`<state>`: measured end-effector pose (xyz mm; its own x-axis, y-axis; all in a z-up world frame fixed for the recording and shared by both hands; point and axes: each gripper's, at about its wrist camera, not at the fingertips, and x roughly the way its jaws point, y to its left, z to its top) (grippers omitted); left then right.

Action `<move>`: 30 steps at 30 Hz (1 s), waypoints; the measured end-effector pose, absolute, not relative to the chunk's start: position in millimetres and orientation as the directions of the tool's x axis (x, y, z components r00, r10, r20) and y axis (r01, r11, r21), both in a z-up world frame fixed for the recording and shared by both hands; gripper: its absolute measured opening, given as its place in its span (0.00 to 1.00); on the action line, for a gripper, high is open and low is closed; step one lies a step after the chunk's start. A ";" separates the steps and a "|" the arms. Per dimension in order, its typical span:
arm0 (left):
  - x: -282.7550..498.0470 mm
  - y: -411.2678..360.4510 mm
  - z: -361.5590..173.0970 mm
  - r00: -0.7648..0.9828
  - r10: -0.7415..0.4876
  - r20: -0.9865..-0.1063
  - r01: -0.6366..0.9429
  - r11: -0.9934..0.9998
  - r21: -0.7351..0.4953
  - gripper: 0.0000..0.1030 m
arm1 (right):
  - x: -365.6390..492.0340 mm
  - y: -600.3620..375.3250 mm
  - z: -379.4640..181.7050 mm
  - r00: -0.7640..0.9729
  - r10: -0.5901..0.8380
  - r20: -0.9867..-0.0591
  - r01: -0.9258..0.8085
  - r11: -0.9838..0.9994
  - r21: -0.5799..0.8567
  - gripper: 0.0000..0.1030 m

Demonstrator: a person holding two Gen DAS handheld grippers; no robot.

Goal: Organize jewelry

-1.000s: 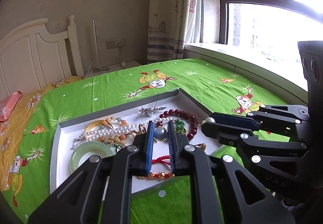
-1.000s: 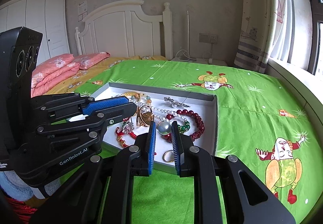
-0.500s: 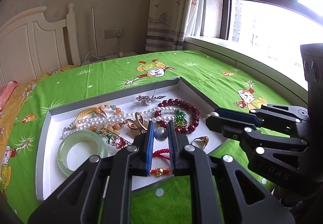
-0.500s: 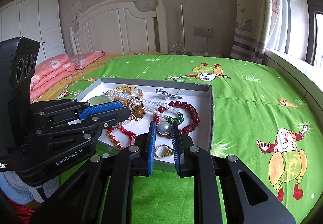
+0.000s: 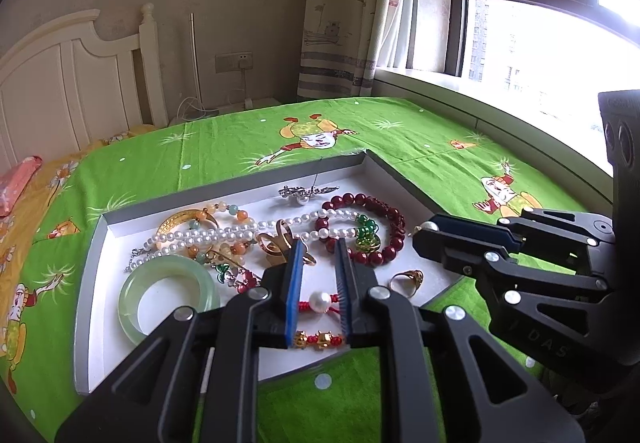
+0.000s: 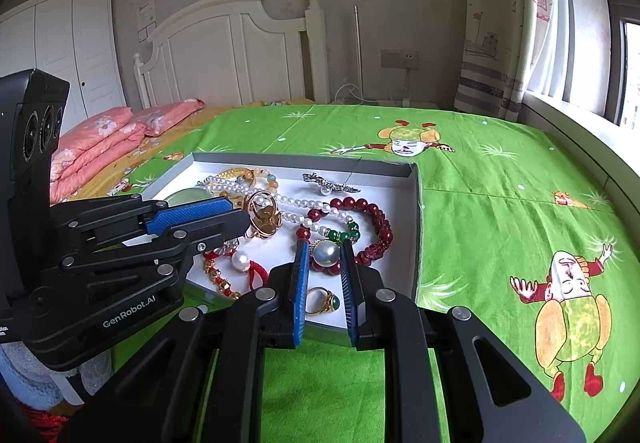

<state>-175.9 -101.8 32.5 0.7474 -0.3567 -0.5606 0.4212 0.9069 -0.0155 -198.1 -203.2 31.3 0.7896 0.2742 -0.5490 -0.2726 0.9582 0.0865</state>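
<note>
Tray (image 5: 96, 243) of tangled jewelry (jade bangle (image 5: 168, 297), pearls (image 5: 240, 231))

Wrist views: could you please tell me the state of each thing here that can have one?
left gripper: jaws opening, nothing gripped between them
right gripper: shut on the grey pearl
tray: lidless, jewelry piled inside
jade bangle: lying flat in the tray
curtain: drawn aside
</note>
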 end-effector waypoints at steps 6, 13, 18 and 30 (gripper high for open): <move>-183.5 -86.4 42.6 0.811 -0.329 -0.484 0.352 0.935 -0.046 0.85 | -195.6 -210.8 31.9 0.794 0.259 -0.551 -0.233 0.965 0.118 0.34; -196.6 -69.1 51.9 0.853 -0.315 -0.417 0.306 0.948 -0.090 0.98 | -203.1 -225.2 39.9 0.834 0.237 -0.499 -0.175 0.970 0.167 0.79; -206.8 -62.4 54.9 0.891 -0.139 -0.432 0.149 0.989 -0.012 0.98 | -216.2 -225.6 53.6 0.890 0.154 -0.428 -0.113 0.986 0.121 0.84; -201.5 -43.6 36.8 0.867 -0.098 -0.488 0.106 0.994 -0.011 0.98 | -222.0 -199.8 41.2 0.897 0.040 -0.441 -0.055 0.998 -0.021 0.84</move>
<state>-201.5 -43.6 36.8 0.8672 -0.0979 -0.4882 0.1059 0.9943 -0.0113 -222.0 -199.8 41.2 0.8966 0.0397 -0.4410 -0.0547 0.9983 -0.0215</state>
